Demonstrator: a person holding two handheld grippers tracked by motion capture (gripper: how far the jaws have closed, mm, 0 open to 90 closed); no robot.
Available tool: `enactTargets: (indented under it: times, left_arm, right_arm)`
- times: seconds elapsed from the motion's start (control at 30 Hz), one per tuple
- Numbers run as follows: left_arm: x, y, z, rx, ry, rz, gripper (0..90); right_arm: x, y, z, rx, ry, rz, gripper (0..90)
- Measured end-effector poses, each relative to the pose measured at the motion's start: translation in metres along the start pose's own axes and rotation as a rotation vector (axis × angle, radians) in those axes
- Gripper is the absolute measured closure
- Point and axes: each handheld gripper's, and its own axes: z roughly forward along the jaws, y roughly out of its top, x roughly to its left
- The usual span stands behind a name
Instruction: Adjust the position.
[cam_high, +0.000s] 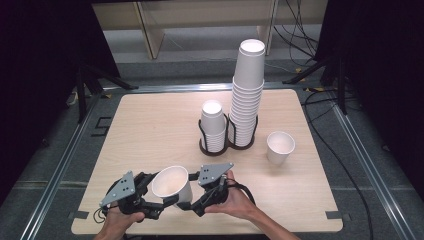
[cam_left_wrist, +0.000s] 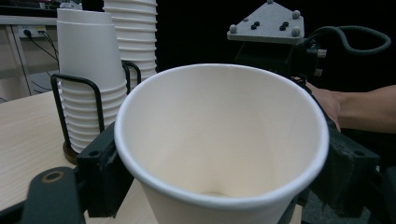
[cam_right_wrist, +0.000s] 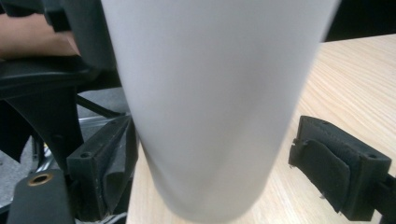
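Note:
A white paper cup (cam_high: 171, 182) stands upright near the table's front edge, between my two grippers. My left gripper (cam_high: 162, 204) comes in from the left and is shut on it. In the left gripper view both black pads (cam_left_wrist: 100, 170) press the cup (cam_left_wrist: 219, 121) just below its rim. My right gripper (cam_high: 197, 202) reaches in from the right, low on the cup. In the right gripper view the cup (cam_right_wrist: 219, 93) stands between the jaws of that gripper (cam_right_wrist: 219, 177). One pad (cam_right_wrist: 105, 170) lies close against it and the other pad (cam_right_wrist: 336, 172) stands clear, so that gripper is open.
A black wire rack (cam_high: 227, 145) at the table's middle holds a short stack of cups (cam_high: 213, 125) and a tall stack (cam_high: 247, 95). A single loose cup (cam_high: 280, 146) stands to the right of the rack. The wooden table (cam_high: 150, 125) ends just behind my hands.

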Motion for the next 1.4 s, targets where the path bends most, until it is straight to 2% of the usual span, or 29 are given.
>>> enactTargets:
  times: [0.03, 0.07, 0.1, 0.17, 0.2, 0.27, 0.37, 0.47, 0.5, 0.57, 0.6, 0.63, 0.67, 0.7, 0.73, 0.8, 0.83, 0.97, 1.0, 1.03, 1.13, 1.2, 1.23, 1.37, 1.4]
  left_arm:
    - [0.0, 0.0, 0.0, -0.005, 0.002, -0.012, 18.1]
    - [0.001, 0.0, -0.001, -0.005, 0.006, -0.011, 18.1]
    - [0.002, 0.0, -0.001, -0.004, 0.006, -0.007, 18.1]
    - [0.003, 0.0, -0.002, -0.002, 0.021, -0.011, 18.1]
    - [0.004, 0.001, -0.004, 0.014, 0.03, 0.006, 18.1]
    - [0.005, 0.0, -0.003, 0.008, 0.062, -0.011, 18.0]
    - [0.009, -0.001, -0.005, 0.018, 0.112, 0.004, 18.0]
    - [0.013, -0.002, -0.006, 0.034, 0.165, 0.002, 17.9]
    - [0.017, -0.002, -0.005, 0.029, 0.184, 0.032, 17.9]
    - [0.021, -0.003, -0.007, 0.045, 0.221, 0.034, 17.9]
    - [0.024, -0.004, -0.005, 0.026, 0.228, 0.045, 17.9]
    - [0.026, -0.003, -0.007, 0.053, 0.255, 0.054, 17.8]
    - [0.027, -0.004, -0.007, 0.05, 0.267, 0.051, 17.9]
    - [0.03, -0.005, -0.007, 0.035, 0.278, 0.051, 17.9]
    - [0.031, -0.005, -0.009, 0.057, 0.312, 0.031, 17.9]
    - [0.037, -0.007, -0.009, 0.028, 0.328, 0.023, 17.8]
    - [0.038, -0.007, -0.011, 0.046, 0.356, 0.015, 17.8]
    - [0.049, -0.008, -0.013, 0.053, 0.413, 0.002, 17.8]
    - [0.054, -0.008, -0.01, 0.03, 0.416, 0.001, 17.8]
    - [0.055, -0.008, -0.01, 0.037, 0.428, -0.002, 17.8]
    - [0.063, -0.007, -0.004, 0.055, 0.452, 0.003, 17.8]
    - [0.068, -0.007, 0.0, 0.058, 0.456, 0.006, 17.8]
    - [0.07, -0.008, 0.002, 0.044, 0.455, 0.005, 17.8]
    - [0.077, -0.009, 0.007, 0.057, 0.468, 0.0, 17.7]
    - [0.08, -0.01, 0.007, 0.062, 0.47, 0.001, 17.6]
  right_arm:
    - [0.0, 0.0, -0.003, 0.01, -0.005, 0.007, 15.3]
    - [-0.002, 0.0, -0.005, 0.003, -0.013, -0.013, 15.4]
    - [-0.001, -0.001, -0.007, 0.007, -0.018, 0.013, 15.3]
    - [-0.001, -0.002, -0.014, 0.012, -0.03, 0.019, 15.3]
    - [-0.002, -0.003, -0.017, 0.009, -0.04, 0.021, 15.4]
    - [-0.003, -0.004, -0.024, 0.015, -0.059, 0.017, 15.4]
    - [-0.003, -0.007, -0.036, 0.031, -0.108, 0.014, 15.4]
    - [-0.004, -0.012, -0.047, 0.037, -0.148, 0.011, 15.6]
    - [-0.004, -0.013, -0.05, 0.044, -0.168, 0.023, 15.5]
    - [-0.005, -0.016, -0.058, 0.05, -0.194, 0.021, 15.7]
    - [-0.005, -0.017, -0.06, 0.049, -0.21, 0.029, 15.6]
    - [-0.005, -0.017, -0.063, 0.053, -0.224, 0.027, 15.8]
    - [-0.006, -0.018, -0.066, 0.054, -0.236, 0.02, 16.0]
    - [-0.006, -0.019, -0.068, 0.055, -0.245, 0.033, 16.2]
    - [-0.007, -0.02, -0.071, 0.056, -0.249, 0.041, 16.5]
    - [-0.007, -0.023, -0.076, 0.059, -0.276, 0.025, 17.1]
    - [-0.006, -0.025, -0.078, 0.062, -0.277, 0.046, 17.4]
    - [-0.005, -0.032, -0.087, 0.074, -0.308, 0.045, 17.9]
    - [-0.004, -0.033, -0.089, 0.074, -0.306, 0.058, 18.0]
    - [-0.003, -0.035, -0.091, 0.076, -0.315, 0.049, 18.1]
    - [0.0, -0.038, -0.096, 0.081, -0.326, 0.061, 18.2]
    - [0.0, -0.042, -0.098, 0.084, -0.339, 0.06, 18.2]
    - [0.001, -0.044, -0.1, 0.092, -0.336, 0.079, 18.2]
    - [0.002, -0.049, -0.106, 0.106, -0.366, 0.087, 18.1]
    - [0.003, -0.05, -0.107, 0.11, -0.366, 0.106, 18.1]
